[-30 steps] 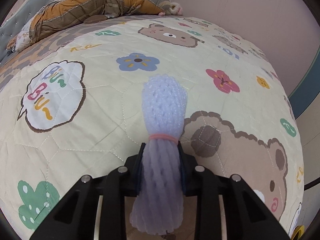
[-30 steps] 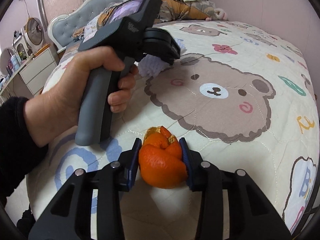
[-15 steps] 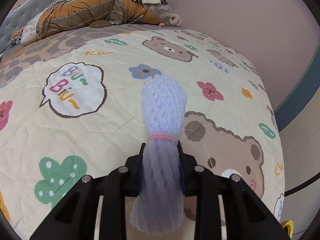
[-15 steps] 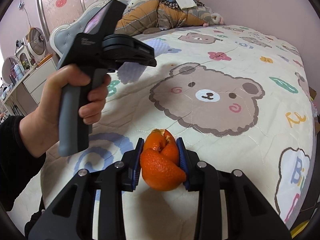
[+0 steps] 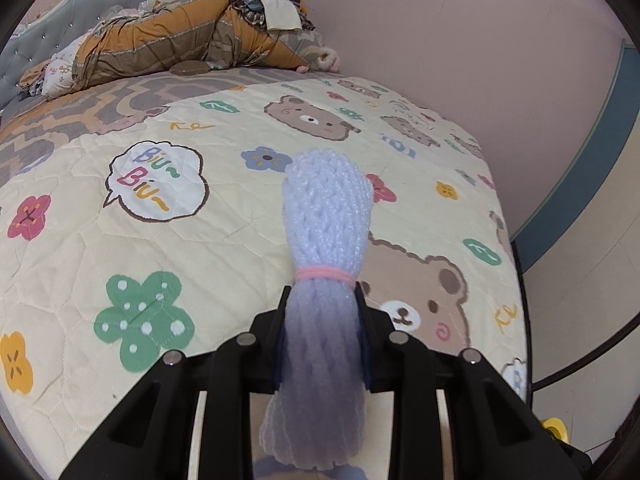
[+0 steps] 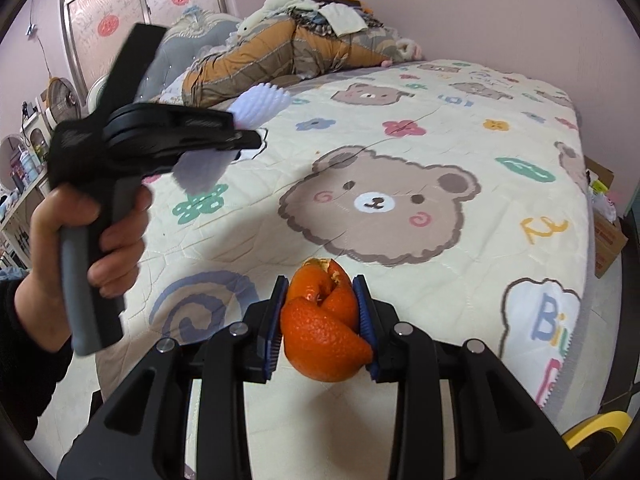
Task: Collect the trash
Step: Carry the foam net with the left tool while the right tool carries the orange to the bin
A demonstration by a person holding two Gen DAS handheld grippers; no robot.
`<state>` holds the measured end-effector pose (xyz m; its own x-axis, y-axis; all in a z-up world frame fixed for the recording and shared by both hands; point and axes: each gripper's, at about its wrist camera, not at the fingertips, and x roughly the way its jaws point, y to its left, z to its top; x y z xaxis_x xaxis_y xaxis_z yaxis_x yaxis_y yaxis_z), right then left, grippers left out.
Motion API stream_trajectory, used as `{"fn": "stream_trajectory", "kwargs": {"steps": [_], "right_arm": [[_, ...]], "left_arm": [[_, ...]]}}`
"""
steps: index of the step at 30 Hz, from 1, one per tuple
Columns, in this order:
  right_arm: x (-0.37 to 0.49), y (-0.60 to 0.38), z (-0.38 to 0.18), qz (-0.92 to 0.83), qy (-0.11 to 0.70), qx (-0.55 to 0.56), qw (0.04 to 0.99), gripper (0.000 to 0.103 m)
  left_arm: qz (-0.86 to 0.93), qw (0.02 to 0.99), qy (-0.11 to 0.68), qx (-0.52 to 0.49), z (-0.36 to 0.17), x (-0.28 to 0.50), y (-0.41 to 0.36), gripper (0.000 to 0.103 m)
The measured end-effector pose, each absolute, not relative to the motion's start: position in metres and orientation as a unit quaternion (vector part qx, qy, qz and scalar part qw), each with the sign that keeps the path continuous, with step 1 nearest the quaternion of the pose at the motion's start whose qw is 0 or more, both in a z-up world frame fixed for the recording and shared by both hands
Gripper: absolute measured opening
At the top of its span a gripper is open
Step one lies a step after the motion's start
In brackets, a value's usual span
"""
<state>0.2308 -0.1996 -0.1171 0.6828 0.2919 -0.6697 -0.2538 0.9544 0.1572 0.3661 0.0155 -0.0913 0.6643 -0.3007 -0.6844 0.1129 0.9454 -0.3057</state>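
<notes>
My left gripper [image 5: 322, 300] is shut on a pale lilac foam fruit net [image 5: 326, 216] bound by a pink rubber band, held above the bed. The net sticks out past the fingertips. My right gripper [image 6: 320, 296] is shut on a folded orange peel [image 6: 324, 320], above the near edge of the bed. In the right wrist view the left gripper [image 6: 256, 138] shows at the left, held in a hand, with the foam net [image 6: 260, 104] in it.
A bed with a cream bear-print quilt [image 6: 400, 168] fills both views. A heap of bedding and clothes [image 5: 180, 36] lies at its head. A pink wall [image 5: 480, 60] runs along the right. Cardboard boxes [image 6: 604, 236] and something yellow [image 6: 592, 428] are beside the bed.
Both grippers have pulled back and risen from the bed, each still holding its item. The left gripper has moved to the left in the right wrist view.
</notes>
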Motion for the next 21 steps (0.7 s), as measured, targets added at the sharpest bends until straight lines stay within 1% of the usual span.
{"fn": "stream_trajectory", "kwargs": {"steps": [7, 16, 21], "right_arm": [[0.214, -0.209, -0.103, 0.145, 0.357, 0.029, 0.922, 0.031], [0.192, -0.219, -0.094, 0.14, 0.349, 0.03, 0.926, 0.031], [0.178, -0.226, -0.085, 0.134, 0.339, 0.03, 0.931, 0.031]], "left_arm": [[-0.116, 0.909, 0.383, -0.119, -0.076, 0.326, 0.018, 0.026], [-0.115, 0.909, 0.384, -0.115, -0.075, 0.277, 0.018, 0.026], [-0.13, 0.915, 0.369, -0.103, -0.066, 0.248, 0.008, 0.026]]}}
